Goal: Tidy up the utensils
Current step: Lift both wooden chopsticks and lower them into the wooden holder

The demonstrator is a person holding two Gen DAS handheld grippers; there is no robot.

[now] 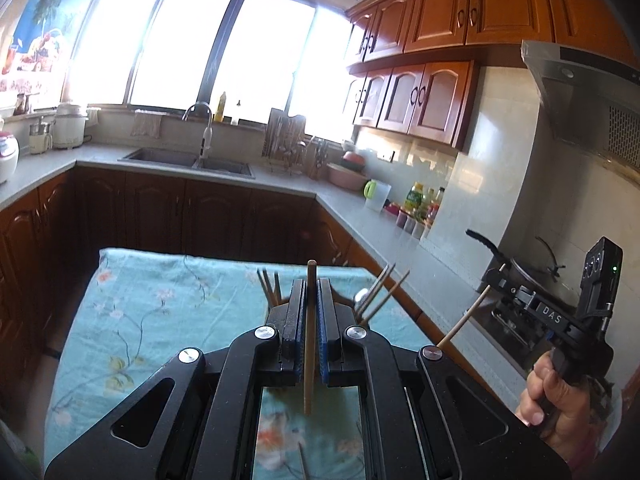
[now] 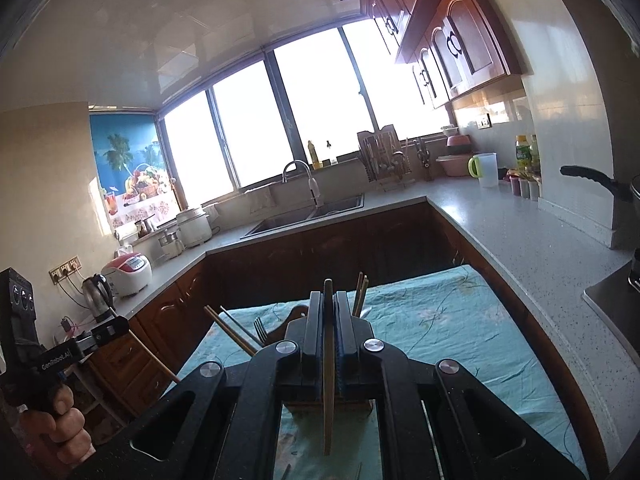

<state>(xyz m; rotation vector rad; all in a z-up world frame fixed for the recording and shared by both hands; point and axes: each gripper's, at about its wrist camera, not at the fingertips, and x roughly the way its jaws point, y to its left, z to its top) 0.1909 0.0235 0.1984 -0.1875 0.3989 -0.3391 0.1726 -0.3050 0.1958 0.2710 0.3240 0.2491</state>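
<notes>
Now slim wooden chopstick (image 1: pixel 310 332), upright, tan

Both grippers, left (image 1: pixel 311 300) and right (image 2: pixel 329 312), are matte black with blue-padded fingers and round silver screws. White lettering marks their bodies. Bare-skinned hands (image 1: pixel 556 396) wrap black handles.

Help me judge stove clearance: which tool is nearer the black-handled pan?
Right. The right tool is close beside the pan, near its handle; the left tool is over the floral tablecloth, farther off.
</notes>
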